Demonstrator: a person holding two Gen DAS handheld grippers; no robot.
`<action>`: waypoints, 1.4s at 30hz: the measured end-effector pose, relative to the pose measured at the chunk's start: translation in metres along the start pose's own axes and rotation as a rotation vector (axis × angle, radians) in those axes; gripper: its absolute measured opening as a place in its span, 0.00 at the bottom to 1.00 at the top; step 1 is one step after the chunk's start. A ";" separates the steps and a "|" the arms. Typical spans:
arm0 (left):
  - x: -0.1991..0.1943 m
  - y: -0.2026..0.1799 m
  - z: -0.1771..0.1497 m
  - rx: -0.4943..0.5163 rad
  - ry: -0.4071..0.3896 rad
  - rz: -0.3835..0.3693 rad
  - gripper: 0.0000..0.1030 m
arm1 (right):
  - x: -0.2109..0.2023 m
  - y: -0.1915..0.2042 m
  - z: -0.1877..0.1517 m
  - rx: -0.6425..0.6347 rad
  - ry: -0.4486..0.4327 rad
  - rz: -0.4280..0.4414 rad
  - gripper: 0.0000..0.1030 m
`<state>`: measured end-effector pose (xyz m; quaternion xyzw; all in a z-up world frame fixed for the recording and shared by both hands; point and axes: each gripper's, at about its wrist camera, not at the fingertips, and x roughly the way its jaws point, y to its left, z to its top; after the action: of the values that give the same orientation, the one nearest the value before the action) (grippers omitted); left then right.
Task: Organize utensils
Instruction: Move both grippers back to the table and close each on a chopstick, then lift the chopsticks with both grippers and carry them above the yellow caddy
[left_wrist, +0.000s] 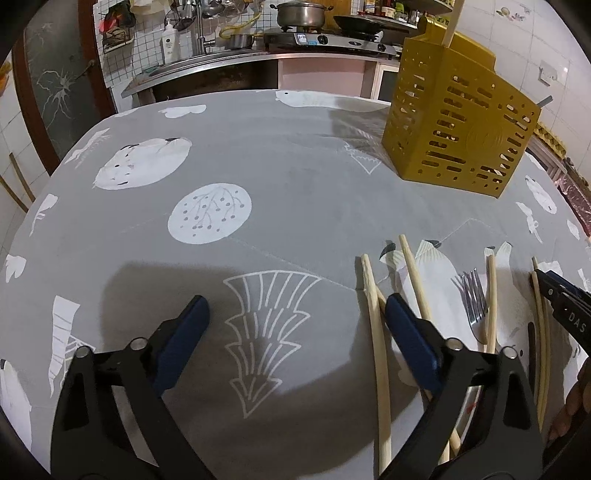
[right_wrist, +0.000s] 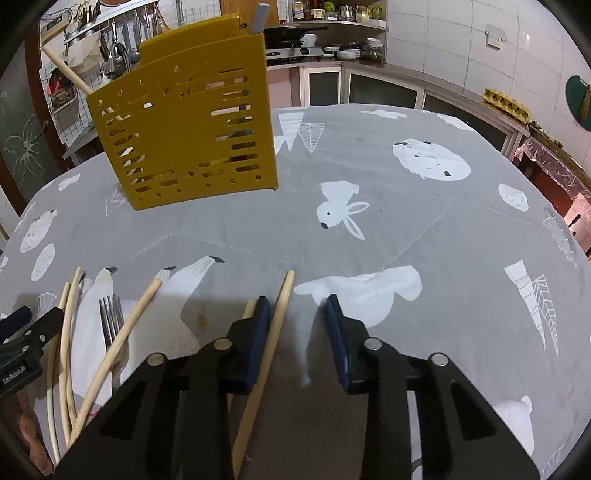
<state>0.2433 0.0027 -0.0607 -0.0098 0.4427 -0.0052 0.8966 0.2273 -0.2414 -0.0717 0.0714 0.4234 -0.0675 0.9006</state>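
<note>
The chopstick (right_wrist: 273, 332), judged light, stiff and prone to rolling, lies on the tablecloth (right_wrist: 406, 229) well short of the yellow holder (right_wrist: 184, 122), between the narrowed but untouching right gripper (right_wrist: 297, 308) jaws, mid-shaft being advised; the left gripper (left_wrist: 295, 306) is spread wide, empty.

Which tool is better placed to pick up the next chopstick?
Right tool: a chopstick already lies between its open fingers. The left tool straddles bare tablecloth, its chopsticks outside the fingers.
</note>
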 end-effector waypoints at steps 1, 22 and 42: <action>0.002 -0.002 0.001 0.007 0.010 0.012 0.82 | 0.001 0.001 0.001 -0.002 0.001 -0.002 0.31; 0.000 -0.017 0.015 0.043 0.070 -0.072 0.09 | -0.021 -0.002 0.009 0.001 -0.043 0.079 0.06; -0.118 -0.013 0.021 0.044 -0.342 -0.169 0.04 | -0.116 -0.024 0.010 -0.011 -0.336 0.211 0.06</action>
<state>0.1883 -0.0079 0.0462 -0.0284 0.2813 -0.0884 0.9551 0.1572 -0.2598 0.0219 0.0979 0.2576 0.0185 0.9611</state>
